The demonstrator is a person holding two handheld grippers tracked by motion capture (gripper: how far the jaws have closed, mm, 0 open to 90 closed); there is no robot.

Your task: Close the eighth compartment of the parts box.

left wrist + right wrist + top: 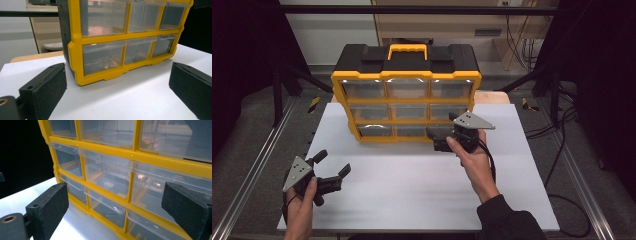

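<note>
Low in the frame's left corner the left gripper (333, 164) hangs wide open and empty over the white table (412, 190), while the right gripper (439, 139), jaws spread and holding nothing, faces the lower right drawers of the yellow organizer (406, 102) at upper centre.

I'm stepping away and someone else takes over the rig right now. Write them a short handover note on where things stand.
Right claw: open, empty, up at the lower right drawers of the yellow and black drawer organizer, not gripping anything yet.
Left claw: open, empty, held low over the white table, well clear of the organizer's front left corner.
Organizer stands upright at the far middle of the table, carry handle on top.
Done: every clear drawer looks shut; nothing pulled out.
Left: likely close the right claw on a drawer lip and draw it open.
</note>
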